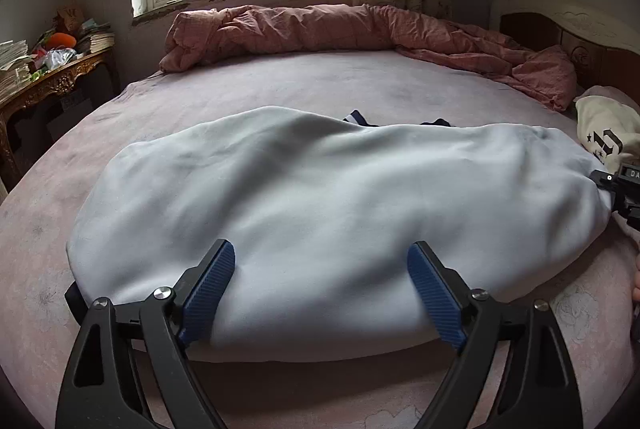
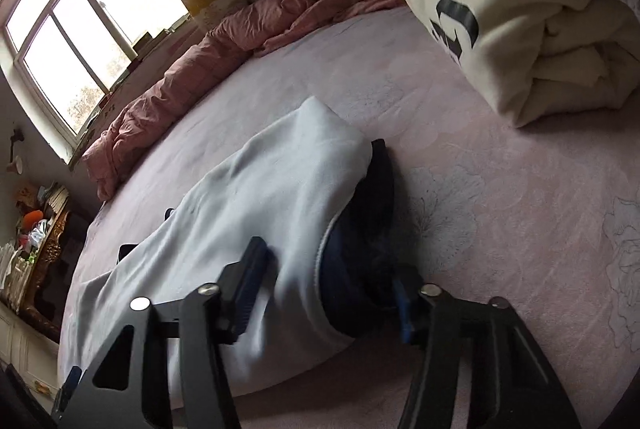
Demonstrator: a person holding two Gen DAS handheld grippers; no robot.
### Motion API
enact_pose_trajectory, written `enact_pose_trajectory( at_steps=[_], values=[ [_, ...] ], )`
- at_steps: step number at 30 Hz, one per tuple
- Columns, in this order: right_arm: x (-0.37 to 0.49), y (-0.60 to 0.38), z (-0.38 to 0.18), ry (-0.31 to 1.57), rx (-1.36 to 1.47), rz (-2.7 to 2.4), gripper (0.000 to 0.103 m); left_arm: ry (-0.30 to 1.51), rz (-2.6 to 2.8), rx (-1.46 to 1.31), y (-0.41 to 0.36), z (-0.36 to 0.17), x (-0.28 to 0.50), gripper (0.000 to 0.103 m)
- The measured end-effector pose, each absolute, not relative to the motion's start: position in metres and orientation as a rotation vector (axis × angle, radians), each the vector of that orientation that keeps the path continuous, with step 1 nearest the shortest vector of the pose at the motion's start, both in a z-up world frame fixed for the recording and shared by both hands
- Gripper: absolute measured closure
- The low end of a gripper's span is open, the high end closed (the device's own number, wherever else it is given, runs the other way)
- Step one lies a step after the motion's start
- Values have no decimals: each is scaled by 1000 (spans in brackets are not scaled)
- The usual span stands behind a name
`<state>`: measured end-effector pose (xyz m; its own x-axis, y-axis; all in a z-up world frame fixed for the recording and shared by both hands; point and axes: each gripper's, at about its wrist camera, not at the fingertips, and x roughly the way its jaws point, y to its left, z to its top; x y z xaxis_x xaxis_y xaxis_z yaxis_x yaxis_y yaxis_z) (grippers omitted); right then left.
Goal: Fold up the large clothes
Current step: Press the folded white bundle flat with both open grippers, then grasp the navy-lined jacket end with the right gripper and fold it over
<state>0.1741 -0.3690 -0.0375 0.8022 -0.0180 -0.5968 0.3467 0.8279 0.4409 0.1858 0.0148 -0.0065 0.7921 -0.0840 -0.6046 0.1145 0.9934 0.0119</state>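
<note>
A large pale blue-white garment with a navy lining lies folded across the pink bed sheet. My left gripper is open, its blue pads resting on the garment's near edge with nothing pinched. In the right wrist view the same garment shows its navy inside at the open end. My right gripper is wide open, its fingers on either side of that end, not closed on it. The right gripper also shows at the right edge of the left wrist view.
A folded cream sweatshirt with a black print lies on the bed to the right. A rumpled pink duvet runs along the far side under the window. A cluttered gilt side table stands at the left. A headboard is at the far right.
</note>
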Motion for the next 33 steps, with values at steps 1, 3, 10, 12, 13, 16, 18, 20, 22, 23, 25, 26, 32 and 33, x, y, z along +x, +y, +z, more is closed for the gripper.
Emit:
enact_pose_trajectory(
  at_steps=[1, 3, 10, 12, 13, 16, 18, 20, 22, 23, 25, 26, 32, 33],
  values=[
    [170, -367, -34, 599, 544, -216, 73, 655, -105, 47, 15, -7, 187, 15],
    [170, -352, -22, 567, 447, -234, 80, 653, -107, 44, 16, -7, 187, 15],
    [146, -254, 39, 397, 46, -234, 84, 666, -50, -6, 36, 19, 184, 16],
    [150, -220, 53, 411, -22, -197, 84, 625, -42, -46, 50, 36, 179, 16],
    [152, -204, 56, 423, -51, -170, 84, 600, -27, -71, 58, 45, 176, 16],
    [157, -155, 52, 455, -143, -91, 84, 527, 21, -146, 87, 70, 167, 16],
    [165, -124, 36, 495, -232, -57, 84, 505, 45, -165, 100, 79, 164, 16],
    [176, -103, 12, 592, -293, 5, 84, 491, 69, -173, 109, 82, 162, 16],
    [184, -89, -8, 666, -316, 45, 84, 510, 84, -169, 114, 80, 164, 16],
    [181, -83, -11, 649, -334, 34, 81, 518, 80, -174, 115, 78, 165, 16],
    [173, -78, -10, 630, -326, 68, 64, 532, 71, -181, 117, 74, 166, 16],
    [171, -82, -7, 642, -267, 143, 51, 541, 65, -177, 116, 71, 166, 16],
    [156, -110, 5, 682, -84, 345, 35, 567, 31, -170, 110, 61, 169, 16],
    [153, -116, 7, 688, -56, 372, 35, 571, 22, -175, 109, 59, 168, 16]
  ],
)
